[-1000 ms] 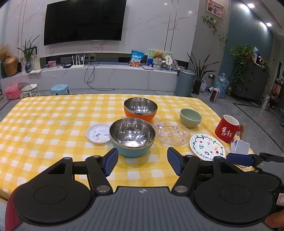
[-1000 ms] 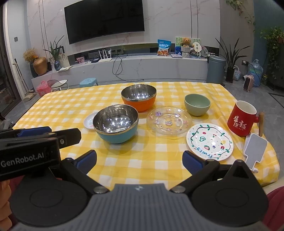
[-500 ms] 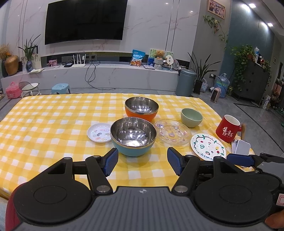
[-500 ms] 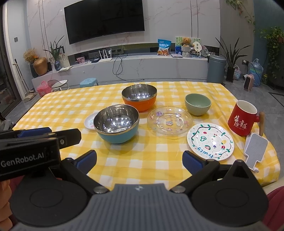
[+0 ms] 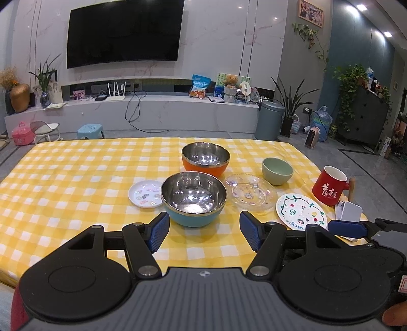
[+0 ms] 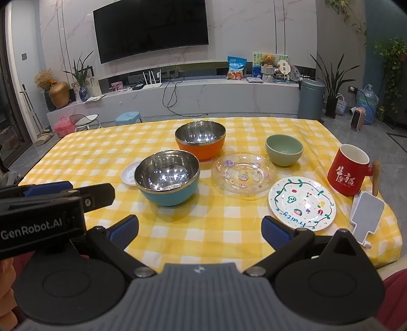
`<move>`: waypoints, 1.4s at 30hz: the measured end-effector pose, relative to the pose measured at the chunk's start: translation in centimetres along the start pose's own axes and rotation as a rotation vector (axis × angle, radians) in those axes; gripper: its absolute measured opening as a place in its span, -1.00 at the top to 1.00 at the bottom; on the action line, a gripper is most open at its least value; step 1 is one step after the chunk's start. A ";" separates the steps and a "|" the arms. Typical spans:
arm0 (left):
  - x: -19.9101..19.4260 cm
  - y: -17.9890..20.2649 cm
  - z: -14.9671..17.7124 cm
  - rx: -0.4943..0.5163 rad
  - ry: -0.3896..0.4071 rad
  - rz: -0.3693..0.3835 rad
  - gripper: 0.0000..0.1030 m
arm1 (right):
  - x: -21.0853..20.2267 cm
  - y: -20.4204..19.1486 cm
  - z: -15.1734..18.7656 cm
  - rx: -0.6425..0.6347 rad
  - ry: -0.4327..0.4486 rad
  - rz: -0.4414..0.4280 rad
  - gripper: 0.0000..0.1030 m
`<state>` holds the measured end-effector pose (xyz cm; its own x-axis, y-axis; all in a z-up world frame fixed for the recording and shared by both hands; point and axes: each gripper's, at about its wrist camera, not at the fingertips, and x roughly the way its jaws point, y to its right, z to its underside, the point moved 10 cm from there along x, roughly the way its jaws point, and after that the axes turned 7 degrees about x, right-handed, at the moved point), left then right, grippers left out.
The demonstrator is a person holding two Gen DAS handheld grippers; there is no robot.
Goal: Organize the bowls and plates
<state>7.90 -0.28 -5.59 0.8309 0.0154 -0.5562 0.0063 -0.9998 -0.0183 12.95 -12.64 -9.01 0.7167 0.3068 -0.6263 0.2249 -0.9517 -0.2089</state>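
Yellow checked cloth (image 5: pixel 76 178) is lying clear leftward while I'm holding left gripper (image 5: pixel 204 235) and right gripper (image 6: pixel 199 229) wide and empty, steel-lined blue bowl (image 5: pixel 193 198) sitting mid-table beside glass plate (image 5: pixel 250 192).

- A large black television (image 5: pixel 124 31) hangs on a pale marble-look wall (image 5: pixel 216 38).
- Below it runs a long white marble console (image 5: pixel 157 114) with a router (image 5: pixel 115 93), a snack bag (image 5: pixel 199 86) and a teddy bear (image 5: pixel 231 81) on it.
- A grey bin (image 5: pixel 269 119) and a tall potted plant (image 5: pixel 291 107) stand at the console's right end.
- A blue stool (image 5: pixel 90 130) and a pink case (image 5: pixel 22 133) sit on the grey tiled floor (image 5: pixel 381 173).
- Recessed ceiling lights (image 5: pixel 361 7) glow above a dark cabinet (image 5: pixel 366 114) draped with trailing greenery.
- A yellow checked tablecloth (image 5: pixel 76 178) covers the table.
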 end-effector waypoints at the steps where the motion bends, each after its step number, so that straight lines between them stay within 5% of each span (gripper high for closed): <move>1: 0.0 0.0 0.0 0.005 0.000 -0.005 -0.44 | 0.0 0.1 0.0 0.001 0.001 0.003 -0.95; 18: 1.8 -3.7 -4.4 -0.077 -0.024 -0.047 -0.45 | -0.1 6.6 -6.0 0.149 0.041 -0.004 -0.95; 23: 4.7 -5.0 -5.2 -0.045 -0.080 -0.052 -0.45 | 2.4 5.5 -8.7 0.151 0.030 -0.060 -0.95; 34: 11.6 -8.4 -4.5 -0.156 -0.220 -0.078 -0.44 | 9.0 -0.2 -13.3 0.190 -0.111 -0.243 -0.94; 39: 14.3 -8.0 -2.5 -0.233 -0.247 0.085 -0.41 | 12.9 -2.0 -10.9 0.141 -0.214 -0.236 -0.52; 42: 15.6 -8.3 -1.4 -0.268 -0.267 0.115 -0.31 | 15.0 -1.9 -8.8 0.098 -0.247 -0.193 -0.35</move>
<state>21.60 8.23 -12.95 0.6612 -0.1300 -0.7389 0.0955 -0.9623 0.2548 29.06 -6.33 -11.39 0.4829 0.4856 -0.7287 0.2676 -0.8742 -0.4052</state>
